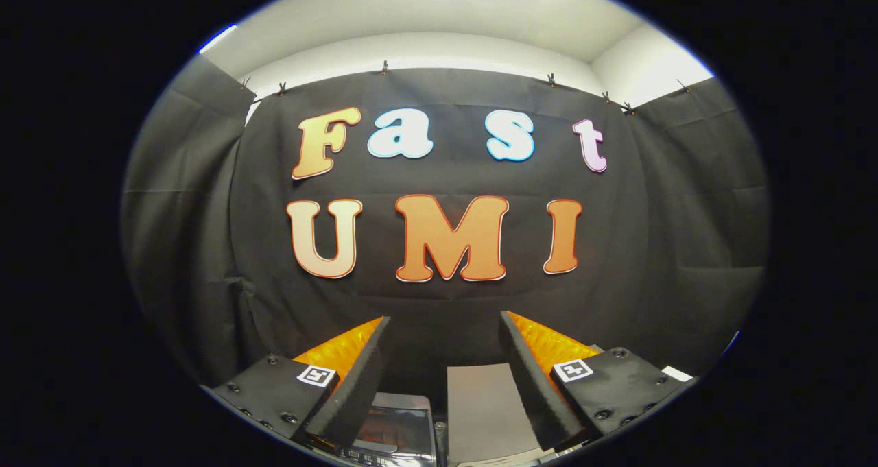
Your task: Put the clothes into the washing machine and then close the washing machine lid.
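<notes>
Gripper (444, 326) is held level, fingers (357, 378) spread wide apart, nothing between them. Each finger base carries a square marker tag (316, 376).

Below and between the fingers: the top of the washer (401, 429). A dark glossy panel with a row of small controls along its near edge lies under the left finger. Just right of it, a plain grey flat panel (483, 405) runs between the fingers toward the right one; whether this is the lid, I cannot tell.

Far: the black cloth wall (446, 302), hung by clips (384, 66) along its top edge, creased side panels left and right. Above it, a white wall and ceiling (439, 14).
</notes>
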`<state>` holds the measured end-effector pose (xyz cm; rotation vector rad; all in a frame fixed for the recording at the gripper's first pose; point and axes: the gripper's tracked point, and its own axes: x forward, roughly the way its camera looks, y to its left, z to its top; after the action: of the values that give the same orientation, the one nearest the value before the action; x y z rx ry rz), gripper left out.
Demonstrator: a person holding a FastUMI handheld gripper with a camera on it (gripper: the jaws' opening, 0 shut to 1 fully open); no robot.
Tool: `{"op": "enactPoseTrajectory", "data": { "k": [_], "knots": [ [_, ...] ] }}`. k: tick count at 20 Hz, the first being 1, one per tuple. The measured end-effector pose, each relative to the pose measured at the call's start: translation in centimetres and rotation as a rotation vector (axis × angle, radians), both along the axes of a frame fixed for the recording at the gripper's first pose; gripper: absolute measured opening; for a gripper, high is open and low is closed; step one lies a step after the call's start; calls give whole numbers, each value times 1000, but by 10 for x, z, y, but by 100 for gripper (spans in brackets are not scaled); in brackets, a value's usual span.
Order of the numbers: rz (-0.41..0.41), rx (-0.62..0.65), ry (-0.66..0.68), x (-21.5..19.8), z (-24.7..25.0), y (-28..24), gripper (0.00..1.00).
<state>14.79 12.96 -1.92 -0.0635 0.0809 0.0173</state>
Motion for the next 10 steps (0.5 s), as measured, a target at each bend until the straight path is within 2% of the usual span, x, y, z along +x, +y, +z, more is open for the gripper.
{"op": "enactPoseTrajectory", "data": {
  "k": [10],
  "knots": [
    [-31,16,-31,-4,10,-21,100]
  ]
}}
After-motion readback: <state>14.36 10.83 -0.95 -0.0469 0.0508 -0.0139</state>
